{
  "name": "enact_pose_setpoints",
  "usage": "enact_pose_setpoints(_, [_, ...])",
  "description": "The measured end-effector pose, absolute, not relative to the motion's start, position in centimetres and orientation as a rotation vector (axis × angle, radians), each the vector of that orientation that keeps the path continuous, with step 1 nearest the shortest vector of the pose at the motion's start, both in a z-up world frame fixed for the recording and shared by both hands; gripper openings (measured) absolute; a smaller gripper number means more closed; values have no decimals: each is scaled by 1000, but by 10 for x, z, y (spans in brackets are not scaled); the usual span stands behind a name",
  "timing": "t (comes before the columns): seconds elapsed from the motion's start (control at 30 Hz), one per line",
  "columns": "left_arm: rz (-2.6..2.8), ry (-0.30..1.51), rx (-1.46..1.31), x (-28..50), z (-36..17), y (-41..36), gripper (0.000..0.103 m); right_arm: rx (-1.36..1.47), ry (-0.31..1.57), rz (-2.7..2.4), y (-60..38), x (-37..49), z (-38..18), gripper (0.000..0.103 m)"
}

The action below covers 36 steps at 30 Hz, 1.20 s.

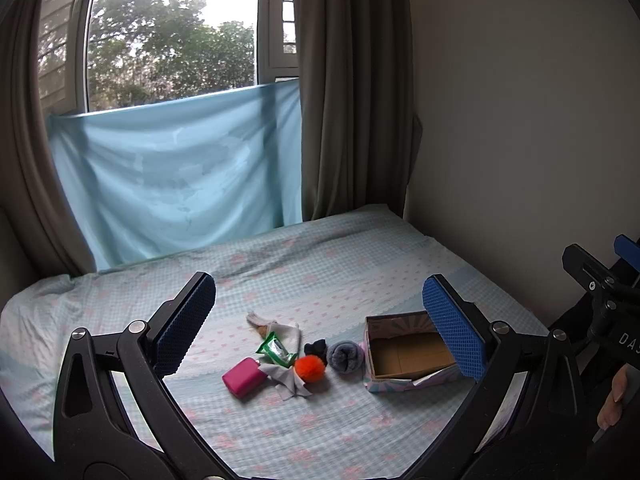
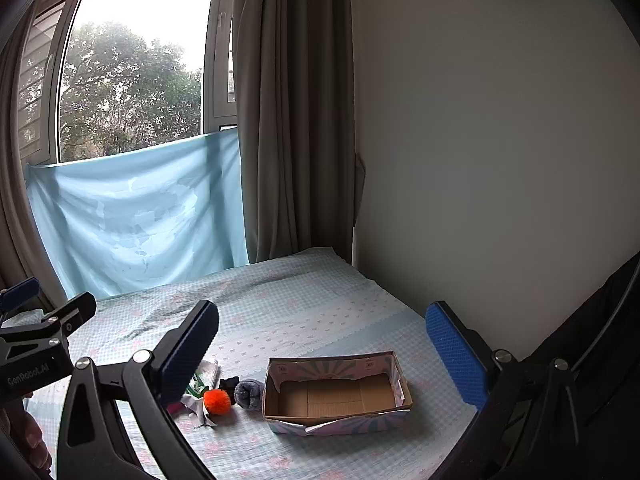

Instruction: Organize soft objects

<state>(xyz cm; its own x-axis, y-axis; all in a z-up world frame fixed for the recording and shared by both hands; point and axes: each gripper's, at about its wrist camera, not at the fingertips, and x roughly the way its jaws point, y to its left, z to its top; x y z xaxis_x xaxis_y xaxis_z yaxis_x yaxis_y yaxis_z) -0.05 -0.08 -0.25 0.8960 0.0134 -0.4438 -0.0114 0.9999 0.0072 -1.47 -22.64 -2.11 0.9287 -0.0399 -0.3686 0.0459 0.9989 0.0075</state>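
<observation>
Bed (image 1: 320, 272) with pale blue checked sheet fills the lower field in both wrist views; grey curtain (image 1: 352, 88) and a light blue cloth (image 1: 176, 176) hung across the window stand behind it at 12 o'clock. Open cardboard box (image 2: 336, 396), patterned outside, lies on the sheet with nothing visible inside; in the left wrist view it sits at 3 o'clock of the soft-object cluster. Left tool (image 1: 320, 328): fingers wide apart, holding nothing, raised above the bed, framing the cluster. Right tool (image 2: 324, 356): fingers wide apart, holding nothing, framing the box. Cluster, all resting on the sheet: rolled grey sock (image 1: 346, 356) just beside the box's left wall; pink pouch (image 1: 244, 378) at the 9 o'clock end; white cloth (image 1: 276, 330) at 12 o'clock; crumpled grey-white cloth (image 1: 286, 384) at 6 o'clock, touching the pouch; green packet (image 1: 276, 350) lying partly on the white cloth; orange pom-pom (image 1: 310, 368) at centre, just beside the sock; small black item (image 1: 316, 347) at 12 o'clock of the pom-pom, kind not discernible.
</observation>
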Motion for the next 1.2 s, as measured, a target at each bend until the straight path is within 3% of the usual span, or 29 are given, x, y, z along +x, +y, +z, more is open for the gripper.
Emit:
enact_pose_setpoints(0.7, [62,494,-27,-2,2,-3,103,3,397,-2,-229,-8,-12,103])
enact_pose_setpoints(1.2, [131,612,-53,1,-64,107,103,6,484,111,-155,12,-68,103])
